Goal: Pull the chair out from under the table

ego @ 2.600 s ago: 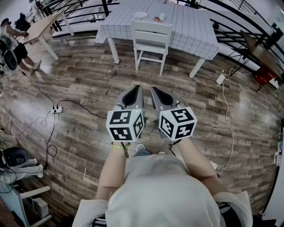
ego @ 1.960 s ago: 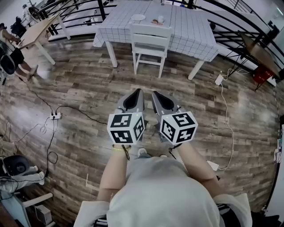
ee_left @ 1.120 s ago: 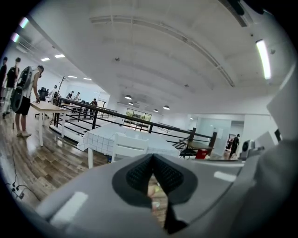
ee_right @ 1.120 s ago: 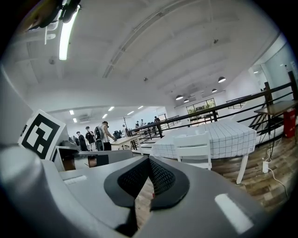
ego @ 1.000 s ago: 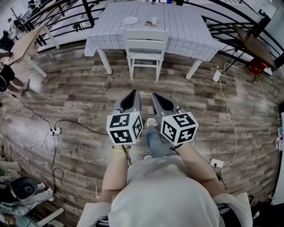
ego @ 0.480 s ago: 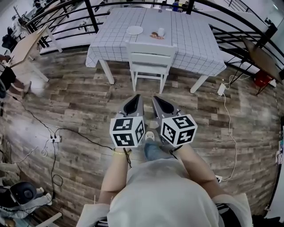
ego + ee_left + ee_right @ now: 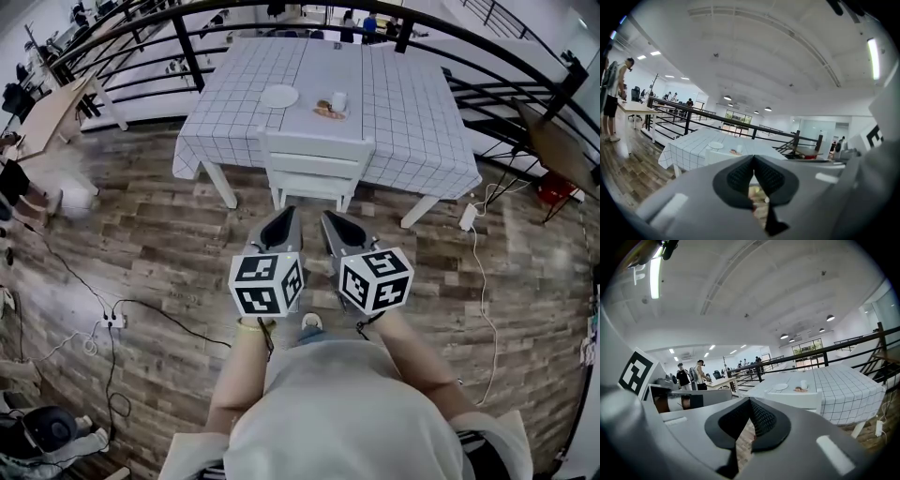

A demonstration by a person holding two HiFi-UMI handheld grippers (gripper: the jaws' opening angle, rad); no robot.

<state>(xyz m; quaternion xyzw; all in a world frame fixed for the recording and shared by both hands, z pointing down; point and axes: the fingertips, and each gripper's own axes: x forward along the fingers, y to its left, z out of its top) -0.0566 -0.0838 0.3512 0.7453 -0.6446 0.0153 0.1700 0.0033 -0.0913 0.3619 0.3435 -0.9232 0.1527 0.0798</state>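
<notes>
A white wooden chair point(image 7: 315, 169) stands pushed in under a table point(image 7: 412, 122) covered by a checked white cloth. Its back faces me. Both grippers are held side by side in front of me, short of the chair and not touching it. The left gripper point(image 7: 288, 212) is shut with nothing between its jaws, and so is the right gripper point(image 7: 327, 217). In the left gripper view the shut left gripper point(image 7: 753, 158) points toward the chair's back point(image 7: 715, 157). In the right gripper view the right gripper point(image 7: 750, 401) sits left of the chair's top rail point(image 7: 799, 399).
On the table lie a white plate point(image 7: 279, 96), a cup point(image 7: 339, 101) and some food point(image 7: 325, 111). A black railing point(image 7: 187, 42) runs behind it. A power strip with cables point(image 7: 112, 320) lies on the wood floor at left, a white cable point(image 7: 473, 234) at right.
The person has walked toward the table, so chair and table are nearer and lower in the head view. Both grippers stay shut and side by side.
</notes>
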